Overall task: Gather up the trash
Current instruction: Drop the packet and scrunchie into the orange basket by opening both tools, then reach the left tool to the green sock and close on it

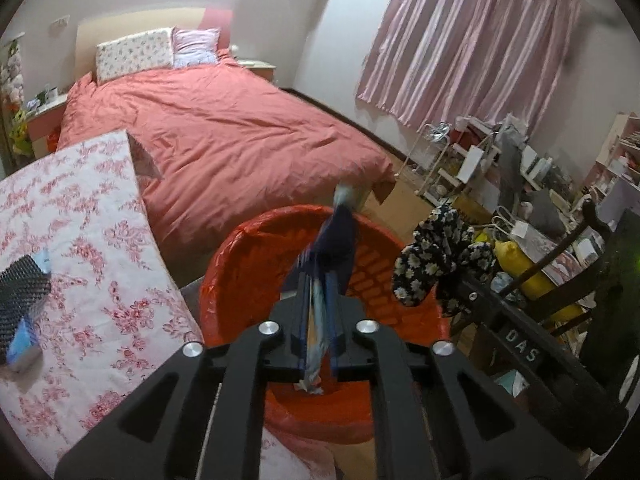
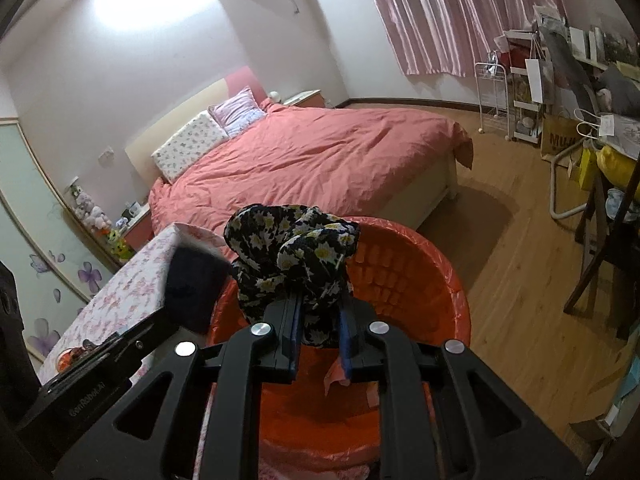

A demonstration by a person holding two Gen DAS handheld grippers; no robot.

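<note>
Left claw is clamping a flat dark-blue wrapper between nearly closed jaws; the wrapper is sticking up and forward, its tip motion-blurred, above the red bin. Right claw is pinching a bunched black cloth with daisy print, jaws partly closed around the wad, which is hanging over the near rim of the same red bin. The bin is lined with a red plastic bag and is standing on the wood floor, just beside the counter covered in pink floral cloth. A mesh-patterned black packet is lying at the counter's left edge. The bed with a coral duvet is sitting beyond the bin.
</note>
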